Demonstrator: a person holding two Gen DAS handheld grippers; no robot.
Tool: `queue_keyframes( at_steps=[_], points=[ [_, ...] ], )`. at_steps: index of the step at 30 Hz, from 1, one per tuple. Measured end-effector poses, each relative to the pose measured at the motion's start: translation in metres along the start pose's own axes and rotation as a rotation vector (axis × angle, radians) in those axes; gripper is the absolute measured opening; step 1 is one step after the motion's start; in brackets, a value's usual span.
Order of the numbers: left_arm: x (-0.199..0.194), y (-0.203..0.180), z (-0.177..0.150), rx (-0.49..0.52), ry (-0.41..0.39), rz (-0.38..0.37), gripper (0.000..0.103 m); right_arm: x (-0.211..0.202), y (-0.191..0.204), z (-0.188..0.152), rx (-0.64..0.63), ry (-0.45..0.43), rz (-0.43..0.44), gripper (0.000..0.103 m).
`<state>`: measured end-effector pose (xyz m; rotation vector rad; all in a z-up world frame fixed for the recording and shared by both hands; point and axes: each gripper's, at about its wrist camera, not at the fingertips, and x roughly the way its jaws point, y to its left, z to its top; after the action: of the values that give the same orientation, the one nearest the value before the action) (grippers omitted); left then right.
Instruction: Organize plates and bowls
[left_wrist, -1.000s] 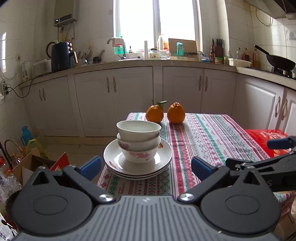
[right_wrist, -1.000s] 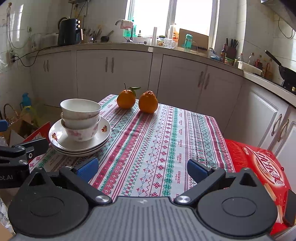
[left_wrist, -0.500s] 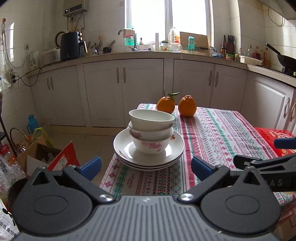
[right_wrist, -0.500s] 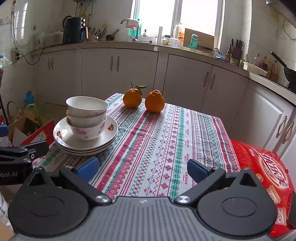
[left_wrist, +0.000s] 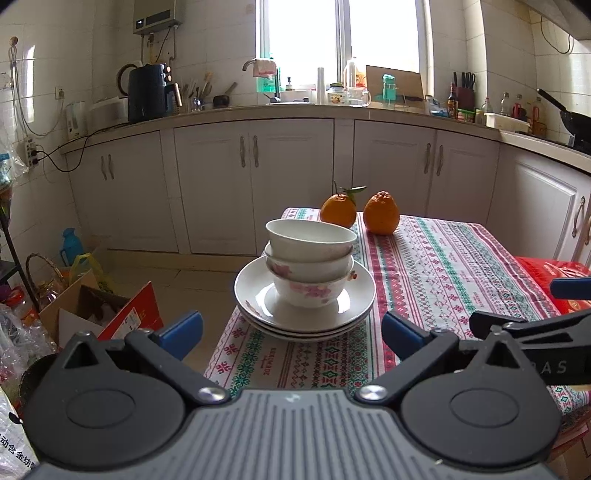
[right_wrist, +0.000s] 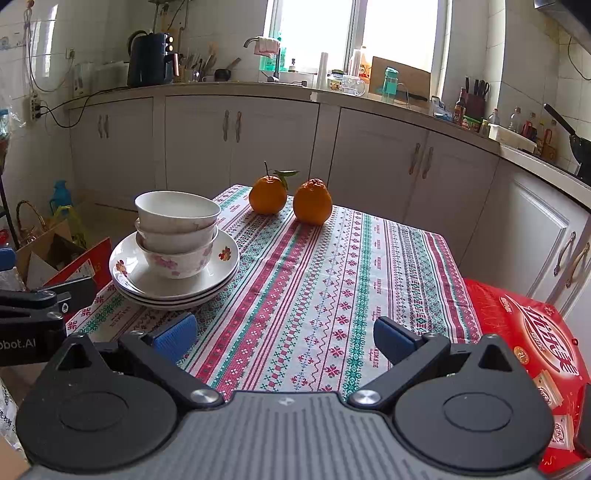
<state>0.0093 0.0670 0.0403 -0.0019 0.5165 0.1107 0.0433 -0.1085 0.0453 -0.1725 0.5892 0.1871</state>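
Note:
Three nested white bowls, the lowest with pink flowers, stand on a stack of white plates at the near left corner of the patterned tablecloth. My left gripper hangs open just short of the plate stack, holding nothing. My right gripper is open over the near middle of the cloth, to the right of the stack, also holding nothing. In the left wrist view the right gripper's side pokes in at the right edge.
Two oranges sit at the table's far end. A red package lies off the right side. Cardboard boxes and bags crowd the floor left of the table. White kitchen cabinets run along the back.
Both grippers have drawn back and risen a little, so the dish stack sits farther off and more to the right in view. The bowls and plates have not moved.

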Motion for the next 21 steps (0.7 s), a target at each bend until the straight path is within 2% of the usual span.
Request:
queue_keyframes(
  at_steps=[21],
  points=[
    [0.0017,0.0007,-0.0012,-0.014,0.025,-0.008,0.102,-0.0024,-0.0009,0.0012,-0.004,-0.008,-0.009,0.103]
  ],
)
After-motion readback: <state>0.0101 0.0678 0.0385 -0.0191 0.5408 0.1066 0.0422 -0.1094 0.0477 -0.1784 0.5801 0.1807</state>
